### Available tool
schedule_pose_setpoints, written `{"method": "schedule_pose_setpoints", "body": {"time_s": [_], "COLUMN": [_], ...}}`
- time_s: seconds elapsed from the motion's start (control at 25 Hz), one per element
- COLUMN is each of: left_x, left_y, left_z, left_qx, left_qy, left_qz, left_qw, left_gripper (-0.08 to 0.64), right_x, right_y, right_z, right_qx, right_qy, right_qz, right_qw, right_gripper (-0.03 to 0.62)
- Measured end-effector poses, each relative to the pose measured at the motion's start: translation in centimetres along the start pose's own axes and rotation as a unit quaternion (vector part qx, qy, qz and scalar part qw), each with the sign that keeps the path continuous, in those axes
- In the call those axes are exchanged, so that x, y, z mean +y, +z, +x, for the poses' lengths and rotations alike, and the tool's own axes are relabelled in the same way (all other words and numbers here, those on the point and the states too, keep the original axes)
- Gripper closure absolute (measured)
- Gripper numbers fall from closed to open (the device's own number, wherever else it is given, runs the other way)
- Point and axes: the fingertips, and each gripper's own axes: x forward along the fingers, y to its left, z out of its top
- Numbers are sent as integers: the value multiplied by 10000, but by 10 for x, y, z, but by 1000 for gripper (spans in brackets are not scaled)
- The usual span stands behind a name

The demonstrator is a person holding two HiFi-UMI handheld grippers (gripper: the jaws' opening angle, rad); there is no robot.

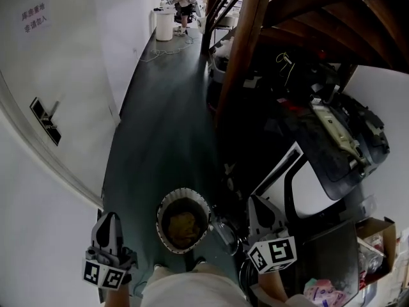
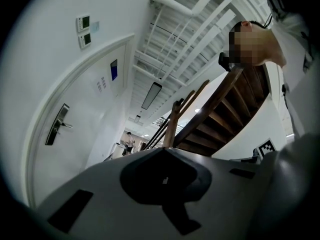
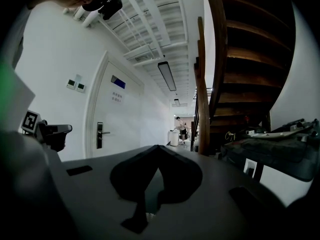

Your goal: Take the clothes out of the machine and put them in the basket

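In the head view a round white basket [image 1: 167,202] stands on the dark floor by the person's feet, with yellowish-brown clothes [image 1: 183,223] lying in it. To its right is the white machine [image 1: 314,192], with its dark lid [image 1: 332,165] raised. My left gripper [image 1: 109,215] is held left of the basket and my right gripper [image 1: 255,200] right of it, between basket and machine. Both are shut and hold nothing. In the left gripper view the left gripper [image 2: 162,149] points slightly upward along the corridor. In the right gripper view the right gripper [image 3: 156,146] points level along it.
A white door with a handle [image 1: 46,120] lines the left wall. A wooden staircase post [image 1: 246,43] rises ahead on the right. Far down the corridor a person [image 1: 182,2] stands by a white bin [image 1: 164,24]. A cardboard box [image 1: 378,230] sits at the lower right.
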Motion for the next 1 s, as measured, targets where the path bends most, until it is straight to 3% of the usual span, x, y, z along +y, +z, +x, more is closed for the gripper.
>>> {"method": "schedule_pose_setpoints", "body": {"time_s": [0.44,1.0], "left_x": [4,5], "left_y": [0,2], "left_z": [7,0], "left_qx": [-26,-48], "left_qy": [221,382], "left_qz": [24,15], "left_qw": [9997,9993], "left_gripper": [546,546], "right_x": [20,33], "right_y": [6,16], "right_z": [38,54], "right_qx": [-7,-59], "right_qy": [545,798], "right_qz": [-60,-231], "right_qw": [9985,9965], "right_gripper": [580,581]}}
